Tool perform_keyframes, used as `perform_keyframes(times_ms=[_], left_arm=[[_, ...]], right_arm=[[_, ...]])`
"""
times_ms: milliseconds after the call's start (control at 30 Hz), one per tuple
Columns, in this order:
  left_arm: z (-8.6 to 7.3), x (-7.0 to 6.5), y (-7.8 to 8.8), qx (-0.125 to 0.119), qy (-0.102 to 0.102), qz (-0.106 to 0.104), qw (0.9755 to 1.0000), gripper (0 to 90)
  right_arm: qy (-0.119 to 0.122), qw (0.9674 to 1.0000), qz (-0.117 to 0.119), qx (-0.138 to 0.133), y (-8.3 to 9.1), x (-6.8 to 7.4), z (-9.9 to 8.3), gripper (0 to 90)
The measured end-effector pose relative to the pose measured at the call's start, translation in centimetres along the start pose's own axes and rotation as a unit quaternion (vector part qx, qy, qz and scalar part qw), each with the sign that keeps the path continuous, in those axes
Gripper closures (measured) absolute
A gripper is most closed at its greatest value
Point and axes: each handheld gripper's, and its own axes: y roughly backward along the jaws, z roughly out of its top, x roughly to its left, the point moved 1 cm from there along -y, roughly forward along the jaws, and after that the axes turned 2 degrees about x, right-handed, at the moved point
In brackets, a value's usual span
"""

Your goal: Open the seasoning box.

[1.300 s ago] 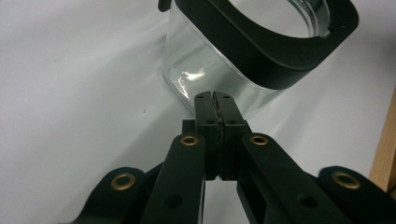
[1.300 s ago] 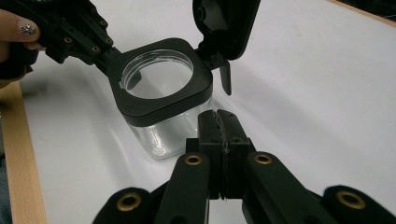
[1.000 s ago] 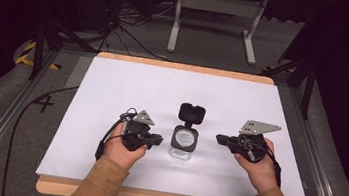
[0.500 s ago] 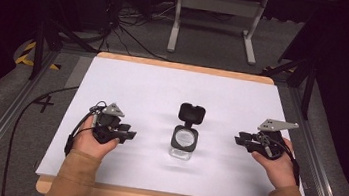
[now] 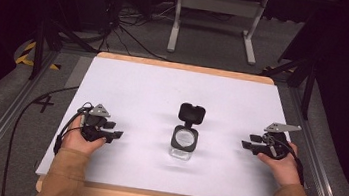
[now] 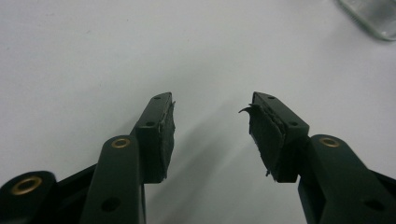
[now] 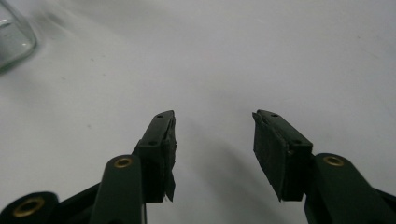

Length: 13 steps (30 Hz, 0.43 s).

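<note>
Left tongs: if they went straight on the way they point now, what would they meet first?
Probably the clear jar mid-table. The left tongs, open and empty, point right toward it over bare white table. In the left gripper view the jar sits off to the side, so they might just pass it.

A lab: white table (image 5: 128, 92) on metal rails (image 5: 0, 124); floor cables (image 5: 120, 31); dark surroundings.

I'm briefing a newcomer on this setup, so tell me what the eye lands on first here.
First comes the clear container standing alone at the middle of the white table, its black flip lid open and tilted back. Next come the two grippers flanking it, well apart from it: the left gripper near the table's left edge and the right gripper near its right edge. Their jaws have just been opening, with nothing between them.
</note>
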Motion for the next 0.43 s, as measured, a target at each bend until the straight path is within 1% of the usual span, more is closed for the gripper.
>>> perform_keyframes(times_ms=[33, 67, 100, 133, 167, 233, 267, 300, 333, 367, 400, 433], left_arm=[[-0.2, 0.1, -0.2, -0.004, 0.008, -0.005, 0.9999, 50.4], [-0.3, 0.2, -0.3, -0.005, 0.009, -0.003, 0.9999, 50.4], [-0.4, 0.4, -0.4, -0.006, 0.005, 0.0, 1.0, 50.3], [-0.5, 0.4, -0.5, -0.004, 0.006, 0.004, 1.0, 50.1], [-0.6, 0.4, -0.6, -0.009, 0.006, 0.006, 0.9999, 50.3], [-0.6, 0.4, -0.8, -0.009, 0.007, 0.008, 0.9999, 50.1], [-0.5, 0.3, -0.8, -0.004, 0.007, 0.014, 0.9999, 49.8], [-0.5, 0.3, -0.8, -0.004, 0.007, 0.014, 0.9999, 49.1], [-0.6, 0.2, -1.1, -0.007, 0.03, 0.009, 0.9995, 49.1], [-0.6, 0.1, -1.3, -0.005, 0.045, 0.006, 0.9989, 45.9], [-0.6, 0.0, -1.3, -0.012, 0.046, 0.014, 0.9988, 45.1], [-0.6, -0.2, -1.4, -0.023, 0.046, 0.024, 0.9984, 45.1]], right_arm=[[-0.004, 1.0, -0.001, 0.001, -0.1, -0.2, -0.2, 48.7], [-0.006, 1.0, -0.004, 0.003, -0.2, -0.4, -0.4, 48.3], [-0.006, 1.0, -0.004, 0.002, -0.2, -0.7, -0.5, 47.8], [-0.005, 1.0, -0.006, -0.001, -0.3, -0.8, -0.7, 46.3], [-0.009, 0.9999, -0.004, -0.004, -0.3, -0.9, -0.8, 45.8], [-0.003, 1.0, -0.005, -0.006, -0.5, -1.1, -1.0, 44.0], [-0.002, 1.0, -0.007, -0.006, -0.7, -1.2, -1.0, 43.5], [-0.002, 1.0, -0.007, -0.006, -0.7, -1.2, -1.0, 43.5], [-0.003, 0.9999, -0.009, -0.003, -0.8, -1.2, -1.1, 43.5], [0.0, 0.9999, -0.012, -0.002, -0.9, -1.2, -1.1, 43.5], [0.002, 0.9997, -0.023, -0.006, -1.0, -1.2, -1.2, 42.2], [0.01, 0.999, -0.041, -0.013, -1.1, -1.1, -1.2, 42.0]])
